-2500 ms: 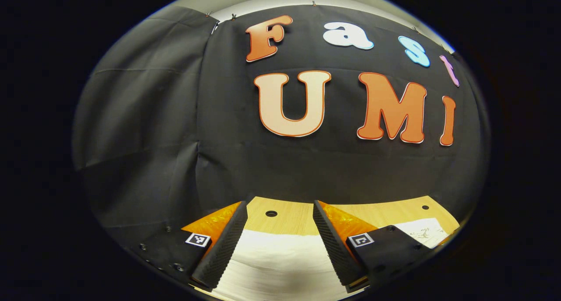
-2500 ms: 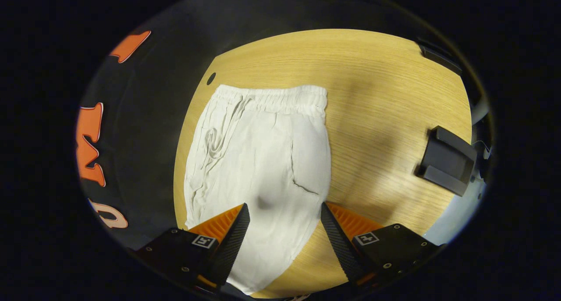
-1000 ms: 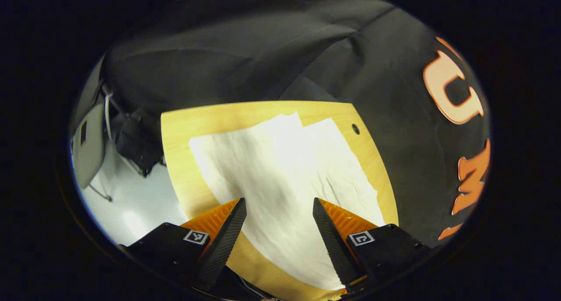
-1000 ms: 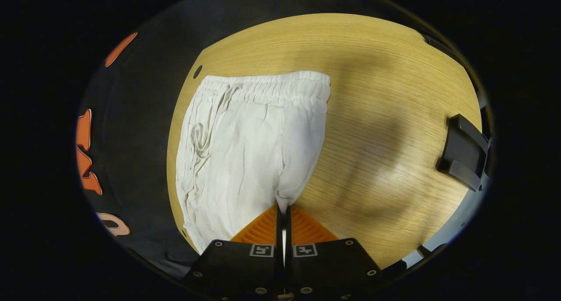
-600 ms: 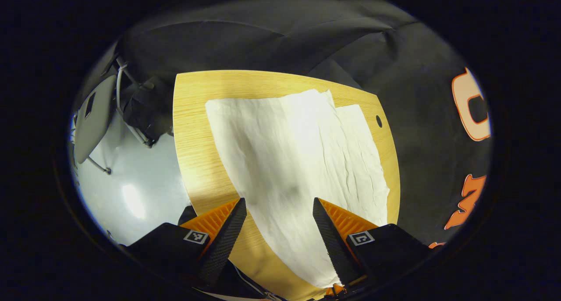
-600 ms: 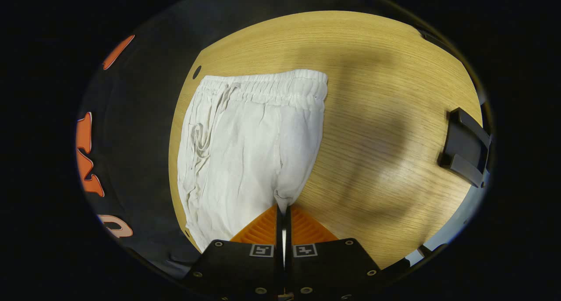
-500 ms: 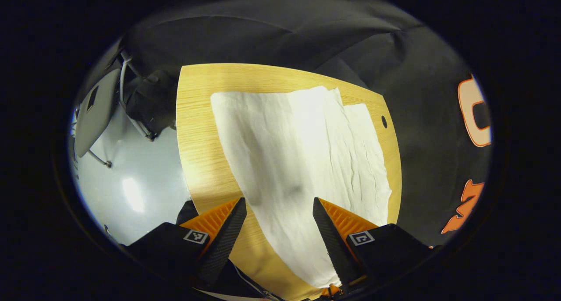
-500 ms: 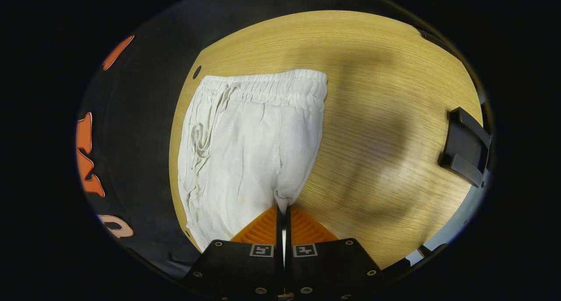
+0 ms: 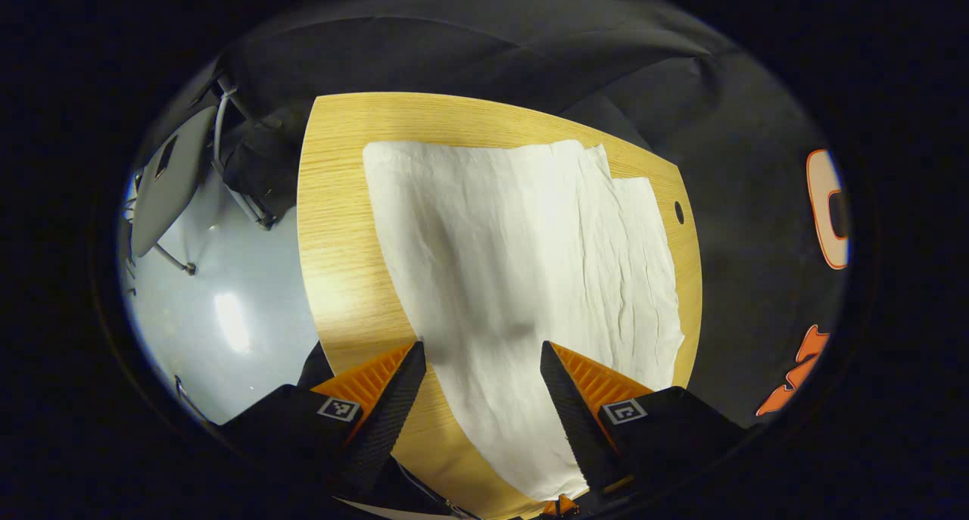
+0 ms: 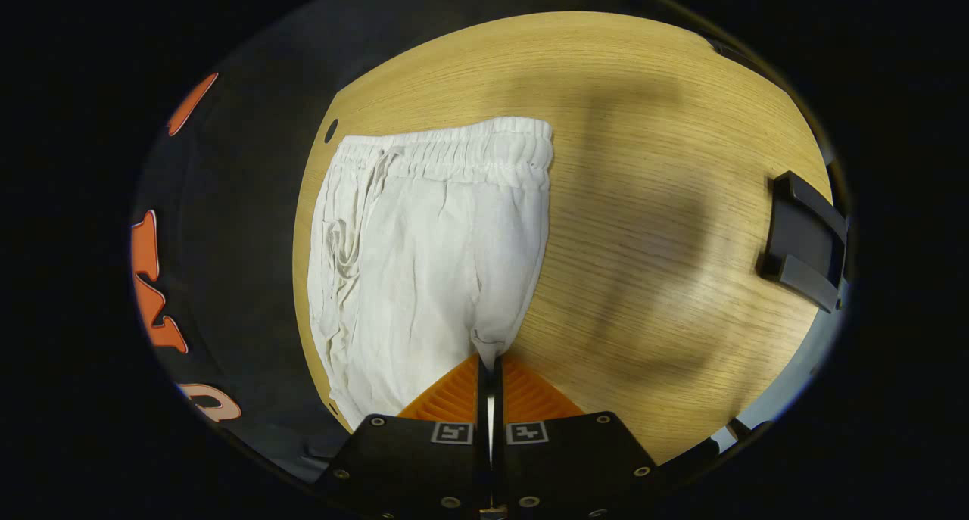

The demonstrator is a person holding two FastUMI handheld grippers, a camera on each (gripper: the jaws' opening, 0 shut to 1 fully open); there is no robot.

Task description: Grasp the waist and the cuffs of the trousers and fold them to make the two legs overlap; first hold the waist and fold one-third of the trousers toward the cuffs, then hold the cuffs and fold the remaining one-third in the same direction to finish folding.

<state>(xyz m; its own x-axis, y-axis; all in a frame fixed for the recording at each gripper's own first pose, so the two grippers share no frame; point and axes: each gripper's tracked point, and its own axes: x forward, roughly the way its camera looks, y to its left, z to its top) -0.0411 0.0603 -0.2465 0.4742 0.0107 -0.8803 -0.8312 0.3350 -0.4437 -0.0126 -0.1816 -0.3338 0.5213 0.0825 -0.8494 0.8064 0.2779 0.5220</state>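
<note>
Both tools over trousers point(image 9: 515, 278) — right tool point(image 10: 488, 365) pinching cloth, left tool point(image 9: 481, 384) spread.

In the right gripper view we see the trousers point(image 10: 431, 255) lying flat on the table point(image 10: 666, 202), on its left part, with the waistband point(image 10: 447, 153) at the far end. The right gripper point(image 10: 488, 368) sits at the near edge of the cloth, its two fingers pressed together on it. A mount point(image 10: 802, 240) stands at the table's right edge. In the left gripper view the legs point(image 9: 522, 255) stretch away from the left gripper point(image 9: 481, 376), whose fingers stand apart above them.
</note>
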